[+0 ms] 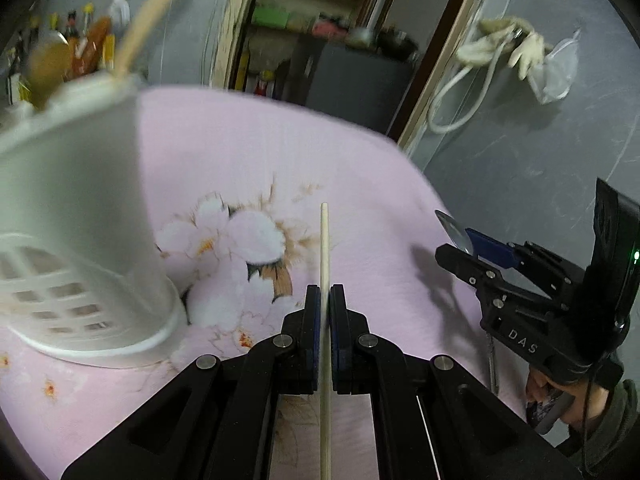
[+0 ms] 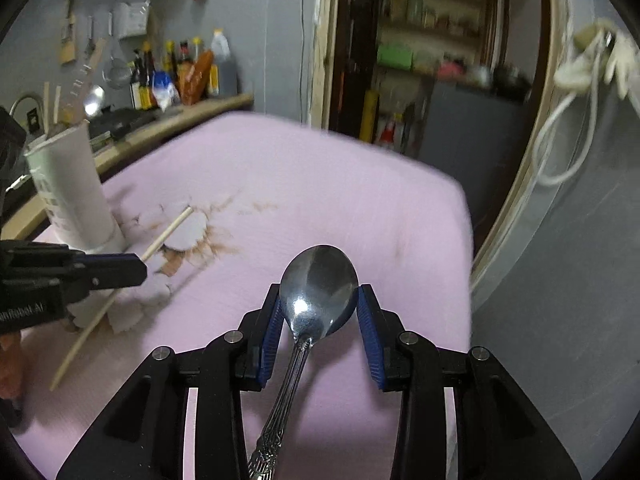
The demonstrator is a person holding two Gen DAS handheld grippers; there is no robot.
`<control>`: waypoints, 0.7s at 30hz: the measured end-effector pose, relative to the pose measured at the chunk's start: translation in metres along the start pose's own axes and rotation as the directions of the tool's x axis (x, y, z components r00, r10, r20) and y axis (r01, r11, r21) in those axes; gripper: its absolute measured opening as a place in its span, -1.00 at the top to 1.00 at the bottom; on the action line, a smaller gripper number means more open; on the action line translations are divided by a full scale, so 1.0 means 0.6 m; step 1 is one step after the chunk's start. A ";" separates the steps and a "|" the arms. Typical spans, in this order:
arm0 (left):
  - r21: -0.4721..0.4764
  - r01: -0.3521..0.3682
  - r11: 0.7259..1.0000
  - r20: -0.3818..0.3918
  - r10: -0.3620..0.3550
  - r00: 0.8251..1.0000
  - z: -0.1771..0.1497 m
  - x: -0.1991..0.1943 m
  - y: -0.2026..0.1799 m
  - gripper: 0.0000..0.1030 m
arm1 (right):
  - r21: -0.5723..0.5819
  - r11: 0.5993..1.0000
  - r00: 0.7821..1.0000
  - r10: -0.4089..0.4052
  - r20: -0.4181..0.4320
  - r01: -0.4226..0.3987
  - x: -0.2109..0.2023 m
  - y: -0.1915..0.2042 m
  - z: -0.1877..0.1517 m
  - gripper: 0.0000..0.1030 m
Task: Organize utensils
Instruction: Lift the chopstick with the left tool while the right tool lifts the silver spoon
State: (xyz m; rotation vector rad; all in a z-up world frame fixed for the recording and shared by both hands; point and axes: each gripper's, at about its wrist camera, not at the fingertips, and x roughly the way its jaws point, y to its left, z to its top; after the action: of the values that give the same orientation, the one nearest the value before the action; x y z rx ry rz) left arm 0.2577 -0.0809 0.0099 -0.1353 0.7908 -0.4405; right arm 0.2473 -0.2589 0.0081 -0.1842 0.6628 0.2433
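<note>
The left claw (image 1: 324, 300) is reaching level over the pink flowered cloth (image 1: 248, 152), its jaws pinching tight on a pale chopstick (image 1: 324, 248) pointing forward beside the white utensil holder (image 1: 76, 208), which is blurred. The right claw (image 2: 318, 320) is holding a metal spoon (image 2: 318, 280) by the bowl, jaws partly apart against its edges; the handle's end is cut off below.

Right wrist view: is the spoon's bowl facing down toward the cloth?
No. The spoon lies bowl-up between the right gripper's fingers, its hollow shining.
</note>
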 end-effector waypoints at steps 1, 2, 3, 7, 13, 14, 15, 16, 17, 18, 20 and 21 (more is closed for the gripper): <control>0.007 -0.010 1.000 0.034 0.010 0.999 -0.002 -0.012 -0.002 0.95 | -0.008 1.000 0.999 -0.017 0.045 0.018 -0.015 0.004 -0.001 0.34; 0.011 -0.018 1.000 0.065 0.018 0.998 -0.005 -0.022 -0.004 0.95 | -0.013 1.000 0.997 -0.026 0.076 0.027 -0.023 0.006 -0.001 0.34; 0.015 -0.023 1.000 0.102 0.021 0.995 -0.009 -0.032 -0.008 0.95 | -0.018 0.999 0.993 -0.036 0.108 0.038 -0.032 0.010 -0.002 0.34; 0.039 -0.037 0.999 0.232 0.027 0.972 -0.024 -0.067 -0.026 0.95 | -0.040 0.994 0.965 -0.086 0.246 0.099 -0.072 0.027 -0.007 0.34; 0.059 -0.048 0.997 0.322 0.026 0.946 -0.042 -0.093 -0.040 0.95 | -0.060 0.982 0.905 -0.139 0.401 0.177 -0.111 0.054 -0.010 0.35; 0.056 -0.047 0.997 0.327 0.026 0.945 -0.045 -0.097 -0.040 0.95 | -0.062 0.981 0.900 -0.144 0.412 0.185 -0.113 0.057 -0.010 0.36; 0.053 -0.042 0.998 0.330 0.023 0.944 -0.045 -0.099 -0.037 0.95 | -0.063 0.980 0.895 -0.147 0.421 0.190 -0.115 0.060 -0.011 0.36; 0.048 -0.038 0.998 0.336 0.020 0.942 -0.045 -0.101 -0.037 0.95 | -0.064 0.978 0.888 -0.150 0.435 0.196 -0.117 0.063 -0.010 0.36; 0.044 -0.038 0.998 0.343 0.021 0.939 -0.046 -0.104 -0.037 0.95 | -0.064 0.978 0.884 -0.152 0.442 0.200 -0.122 0.066 -0.011 0.36; 0.042 -0.037 0.998 0.349 0.020 0.937 -0.041 -0.109 -0.031 0.95 | -0.066 0.977 0.879 -0.153 0.452 0.203 -0.125 0.070 -0.010 0.36; 0.031 -0.024 0.999 0.371 0.011 0.929 -0.037 -0.125 -0.026 0.95 | -0.067 0.976 0.866 -0.153 0.476 0.209 -0.135 0.076 -0.009 0.37; 0.027 -0.017 0.999 0.380 0.005 0.925 -0.031 -0.132 -0.020 0.95 | -0.069 0.975 0.861 -0.152 0.486 0.211 -0.139 0.077 -0.006 0.37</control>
State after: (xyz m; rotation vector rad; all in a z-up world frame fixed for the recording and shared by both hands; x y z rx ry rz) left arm 0.1915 -0.0569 0.0522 -0.1818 0.4024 -0.3989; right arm 0.1687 -0.2291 0.0534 -0.2893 0.1329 0.1370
